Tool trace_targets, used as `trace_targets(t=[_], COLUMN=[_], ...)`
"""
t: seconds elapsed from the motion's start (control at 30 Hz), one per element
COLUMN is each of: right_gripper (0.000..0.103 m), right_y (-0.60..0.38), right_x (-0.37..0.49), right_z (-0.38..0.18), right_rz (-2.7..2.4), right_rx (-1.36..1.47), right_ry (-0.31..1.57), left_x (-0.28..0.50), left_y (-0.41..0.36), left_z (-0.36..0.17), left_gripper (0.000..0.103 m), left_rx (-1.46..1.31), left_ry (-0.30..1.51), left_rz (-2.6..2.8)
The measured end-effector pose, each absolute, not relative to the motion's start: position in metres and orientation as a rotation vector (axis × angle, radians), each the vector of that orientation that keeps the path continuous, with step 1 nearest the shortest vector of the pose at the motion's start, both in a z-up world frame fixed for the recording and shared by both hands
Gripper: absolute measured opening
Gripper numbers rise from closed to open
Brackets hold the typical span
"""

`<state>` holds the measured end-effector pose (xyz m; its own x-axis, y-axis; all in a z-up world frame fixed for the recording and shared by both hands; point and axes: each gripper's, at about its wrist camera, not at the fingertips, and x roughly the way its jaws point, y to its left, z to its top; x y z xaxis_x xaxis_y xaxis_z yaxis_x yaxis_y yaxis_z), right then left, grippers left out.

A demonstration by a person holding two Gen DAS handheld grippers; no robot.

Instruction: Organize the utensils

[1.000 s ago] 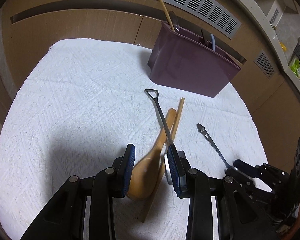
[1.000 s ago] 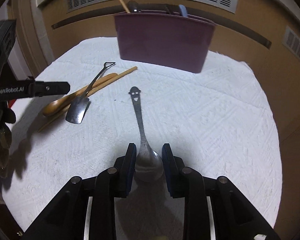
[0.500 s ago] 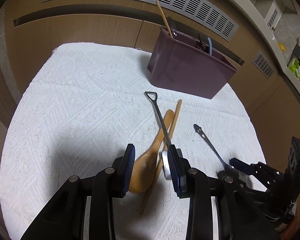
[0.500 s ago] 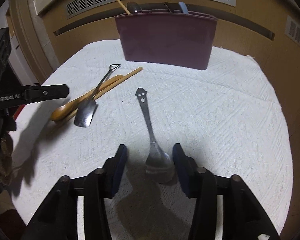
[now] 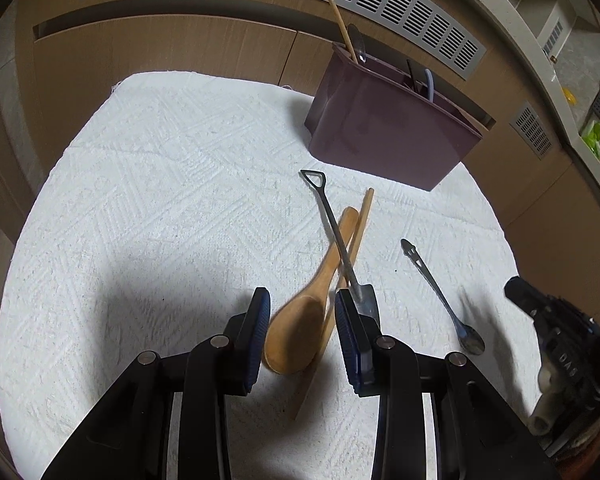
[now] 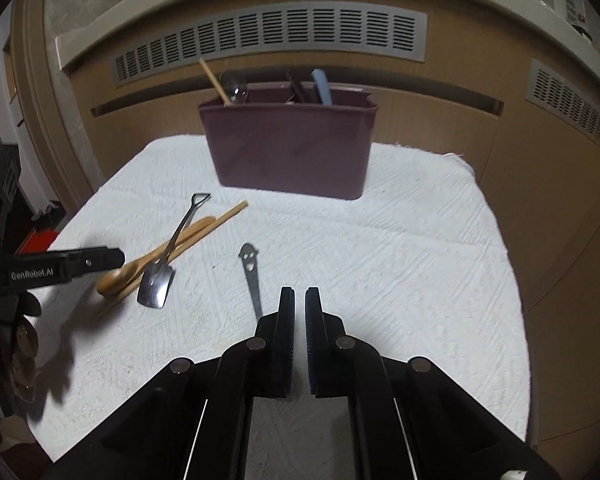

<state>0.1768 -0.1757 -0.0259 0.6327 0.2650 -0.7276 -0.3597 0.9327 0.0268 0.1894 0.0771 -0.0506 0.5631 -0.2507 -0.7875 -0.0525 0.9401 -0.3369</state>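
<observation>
A metal spoon with a face on its handle (image 6: 249, 268) (image 5: 440, 296) lies flat on the white cloth (image 5: 160, 200). My right gripper (image 6: 300, 308) hovers above and just right of it. Its jaws are closing, almost together, with nothing between them; the spoon's bowl is hidden behind the left finger. My left gripper (image 5: 302, 316) stands open low over the cloth, straddling the bowl of a wooden spoon (image 5: 300, 328) without touching it. A shovel-shaped metal spoon (image 5: 340, 240) and a wooden chopstick (image 5: 360, 224) lie across the wooden spoon. The right gripper (image 5: 518, 286) shows blurred at the right.
A maroon utensil caddy (image 6: 292, 152) (image 5: 380, 136) stands at the cloth's far edge, holding a chopstick, a spoon and some dark and blue handles. Behind it runs a wooden cabinet front with grey vent grilles (image 6: 268, 36). A gloved hand (image 6: 16, 344) shows at the left.
The right gripper spread wide off the spoon's bowl, rose and drew back, then brought its jaws nearly together empty. The spoon stayed on the cloth. The left gripper kept still.
</observation>
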Motion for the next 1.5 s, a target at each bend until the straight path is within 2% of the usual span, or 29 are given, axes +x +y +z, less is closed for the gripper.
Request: trace_targets(t=[0.23, 0.53, 0.63, 1.03, 1.17, 1.5], right_gripper=[0.005, 0.009, 0.013, 0.013, 0.013, 0.015], right_y=[-0.208, -0.207, -0.182, -0.115, -0.13, -0.194], right_x=[0.174, 0.18, 0.185, 0.209, 0.207, 0.206], right_z=[-0.023, -0.046, -0.051, -0.068, -0.071, -0.066], right_rz=[0.337, 0.481, 0.514, 0.536, 0.48, 0.368], right_rx=[-0.059, 0.039, -0.04, -0.232, -0.261, -0.097], right_ry=[0.808, 0.931, 0.938, 0.98, 0.964, 0.949], left_x=[0.184, 0.177, 0.173, 0.176, 0.194, 0.275], left_y=[0.073, 0.067, 0.066, 0.08, 0.072, 0.033], left_z=[-0.051, -0.052, -0.049, -0.057, -0.055, -0.068], left_gripper=[0.035, 0.035, 0.035, 0.035, 0.035, 0.035], left_rx=[-0.333, -0.317, -0.285, -0.3, -0.296, -0.209], left_ry=[0.977, 0.963, 0.936, 0.953, 0.957, 1.035], left_rz=[-0.106, -0.175, -0.177, -0.184, -0.2, -0.127])
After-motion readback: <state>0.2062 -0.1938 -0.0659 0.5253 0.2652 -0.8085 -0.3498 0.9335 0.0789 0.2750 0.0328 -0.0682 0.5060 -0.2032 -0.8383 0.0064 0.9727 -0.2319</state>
